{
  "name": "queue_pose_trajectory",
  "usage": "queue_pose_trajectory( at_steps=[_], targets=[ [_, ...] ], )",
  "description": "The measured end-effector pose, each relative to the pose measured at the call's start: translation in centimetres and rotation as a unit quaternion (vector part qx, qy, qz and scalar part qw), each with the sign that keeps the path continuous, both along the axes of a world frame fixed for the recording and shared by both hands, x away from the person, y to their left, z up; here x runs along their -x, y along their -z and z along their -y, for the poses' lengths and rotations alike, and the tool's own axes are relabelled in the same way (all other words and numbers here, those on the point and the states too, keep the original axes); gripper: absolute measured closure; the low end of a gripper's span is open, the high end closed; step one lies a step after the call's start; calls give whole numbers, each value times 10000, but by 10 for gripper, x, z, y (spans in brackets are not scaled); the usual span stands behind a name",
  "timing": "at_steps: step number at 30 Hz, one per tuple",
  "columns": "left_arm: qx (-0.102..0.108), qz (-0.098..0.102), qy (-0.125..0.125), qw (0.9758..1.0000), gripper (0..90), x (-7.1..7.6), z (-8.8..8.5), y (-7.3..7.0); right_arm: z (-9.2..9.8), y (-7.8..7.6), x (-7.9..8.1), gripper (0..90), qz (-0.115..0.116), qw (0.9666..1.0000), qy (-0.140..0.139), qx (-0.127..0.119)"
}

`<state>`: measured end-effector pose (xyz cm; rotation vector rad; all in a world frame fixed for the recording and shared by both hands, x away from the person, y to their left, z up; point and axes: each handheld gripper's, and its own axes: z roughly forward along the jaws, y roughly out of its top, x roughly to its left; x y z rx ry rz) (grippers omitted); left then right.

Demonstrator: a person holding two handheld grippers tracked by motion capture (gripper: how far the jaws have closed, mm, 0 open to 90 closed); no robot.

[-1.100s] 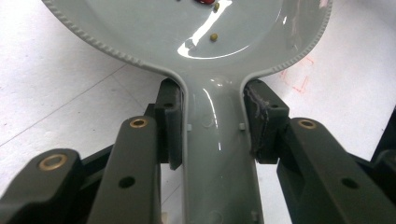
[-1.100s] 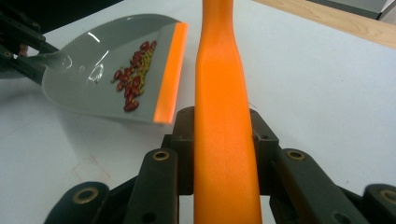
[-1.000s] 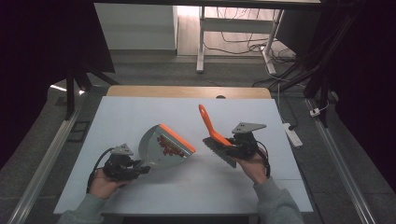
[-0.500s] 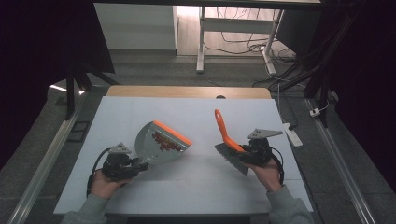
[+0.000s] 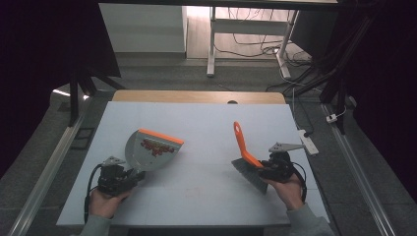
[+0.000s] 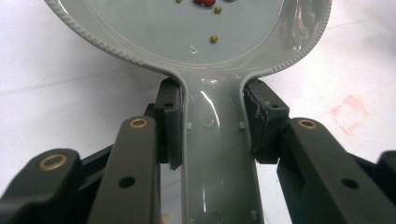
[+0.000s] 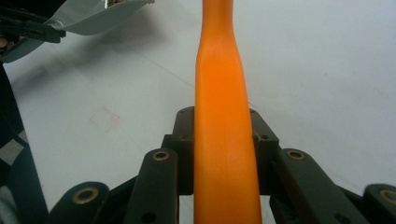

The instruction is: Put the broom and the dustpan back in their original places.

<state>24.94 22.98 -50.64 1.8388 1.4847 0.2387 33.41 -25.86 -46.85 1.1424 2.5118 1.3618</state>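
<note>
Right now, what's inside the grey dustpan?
The dustpan holds a scatter of small red bits near its orange edge, plus a few tiny yellowish grains. Whatever lies beneath the red heap is covered.

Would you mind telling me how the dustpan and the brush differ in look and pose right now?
The dustpan is a wide grey scoop with an orange lip, while the brush has a narrow orange handle over dark bristles. The dustpan holds small red bits; the brush carries nothing. The brush handle slants upward; the dustpan lies flatter. Each is clamped in a gripper.
</note>
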Motion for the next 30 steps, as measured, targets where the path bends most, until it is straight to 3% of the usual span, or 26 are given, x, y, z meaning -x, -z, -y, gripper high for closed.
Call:
queue_pose_trajectory(
  at_steps=[7,10,19,26,30],
  targets=[
    [54,-70,-630,9980,617,0,-3,7,12,12,-2,704,-382,9992,62,-90],
    [57,-85,-753,9971,617,-1,-4,10,15,15,-3,704,-491,9987,86,-84],
    [-97,-290,-1004,9945,617,-4,-4,18,18,26,-8,704,-727,9971,240,34],
    [-197,-363,-1025,9939,612,-5,-1,23,28,32,-17,700,-928,9948,412,-61],
    [-222,-376,-1005,9940,609,-5,1,24,33,35,-23,676,-970,9941,485,43]
  ],
)
